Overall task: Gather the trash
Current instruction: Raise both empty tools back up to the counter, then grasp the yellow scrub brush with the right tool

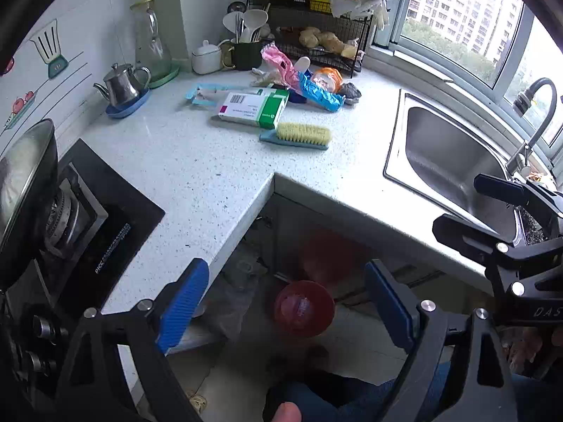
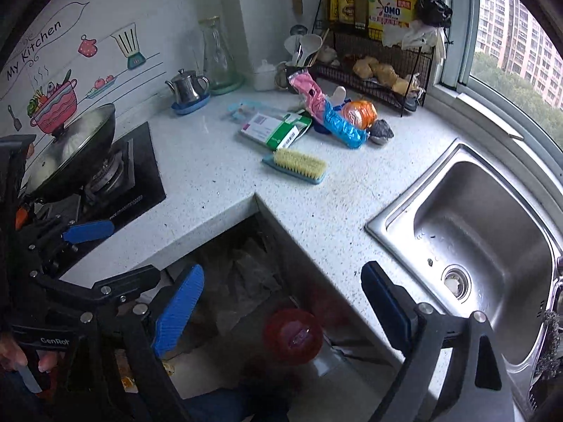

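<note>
- Left gripper (image 1: 286,311) hangs over the inner corner of the bench (image 1: 197,172), fingers (image 1: 183,304) spread wide, nothing between them, only floor below.
- Right gripper (image 2: 281,311) same: fingers (image 2: 177,311) wide apart, holding nothing.
- Each gripper shows in the other's view: right one at right edge of left view, left one at left edge of right view, both with fingers apart.
- Red bin (image 1: 304,307) sits on the floor under the bench corner, seen from above, blurred; contents cannot be told.
- Trash lies in a loose pile near the back of the bench: green-and-white box (image 1: 254,108), pink wrapper (image 1: 279,65), blue wrapper (image 1: 322,95), orange packet (image 1: 329,79), dark crumpled lump (image 1: 351,92), pale blue flat packaging (image 1: 204,95) just left of the box.
- Pink wrapper overlaps the blue one; orange packet touches the blue wrapper.
- Scrub brush (image 1: 299,135) lies bristles up just in front of the box, apart from the pile.
- Both grippers well apart from the trash.
- Steel sink (image 2: 482,232) to the right, tap (image 1: 535,105) at its far side.
- Gas hob (image 2: 116,176) to the left with a wok (image 2: 75,147) on it, tilted.
- Small steel teapot (image 1: 123,84) on a blue dish, glass jug (image 1: 151,38) behind it.
- Wire rack (image 1: 316,35) in the back corner with bottles on top and lumpy brown food lower down.
- Dark mug (image 1: 246,52) with utensils next to the rack.
- Person's leg in blue cloth at bottom of both views.
</note>
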### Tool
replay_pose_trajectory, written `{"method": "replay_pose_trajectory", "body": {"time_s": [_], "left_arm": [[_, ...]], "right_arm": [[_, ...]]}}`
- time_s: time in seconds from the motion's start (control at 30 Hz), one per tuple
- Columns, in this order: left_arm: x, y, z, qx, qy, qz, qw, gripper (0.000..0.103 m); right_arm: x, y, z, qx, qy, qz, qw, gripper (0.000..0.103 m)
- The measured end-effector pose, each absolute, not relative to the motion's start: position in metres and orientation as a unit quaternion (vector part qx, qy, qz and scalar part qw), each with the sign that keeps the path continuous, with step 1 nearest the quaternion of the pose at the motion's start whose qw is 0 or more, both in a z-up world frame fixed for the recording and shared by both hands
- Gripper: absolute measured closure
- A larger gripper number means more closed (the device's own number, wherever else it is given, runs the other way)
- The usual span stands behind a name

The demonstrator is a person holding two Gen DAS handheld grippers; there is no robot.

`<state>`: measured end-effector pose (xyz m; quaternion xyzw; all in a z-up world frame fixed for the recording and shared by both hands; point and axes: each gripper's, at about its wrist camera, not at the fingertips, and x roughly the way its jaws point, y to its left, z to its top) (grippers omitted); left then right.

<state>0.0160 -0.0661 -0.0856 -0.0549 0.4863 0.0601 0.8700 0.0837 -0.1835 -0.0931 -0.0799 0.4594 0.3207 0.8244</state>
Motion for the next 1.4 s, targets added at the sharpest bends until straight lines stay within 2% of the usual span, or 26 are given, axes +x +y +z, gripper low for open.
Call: {"method": "replay_pose_trajectory", "body": {"time_s": [0.2,0.37,0.87,1.1,1.4], "left_arm": [[0.024,-0.065,-0.061,-0.051,0.467,0.083,0.879,0.014],[0.033,-0.061,-0.055,-0.051,0.465,0.1,0.878,0.014],[0.111,-0.029,-0.079,-0.034,0.498,0.074,0.863,0.014],[0.162,0.011,-0.091,-0.037,0.522,0.052,0.85,0.014],[0.208,0.062,-0.134,-0.047,0.568,0.032,0.821,0.014]], "right_arm": [[0.094,-0.181,-0.08,-0.099,0.439,0.343,0.824,0.002],[0.102,-0.178,-0.076,-0.107,0.422,0.367,0.822,0.001],[0.175,-0.144,-0.107,-0.104,0.454,0.367,0.805,0.001],[0.214,-0.105,-0.121,-0.137,0.462,0.367,0.796,0.001],[0.249,-0.06,-0.171,-0.202,0.498,0.392,0.747,0.001]]}}
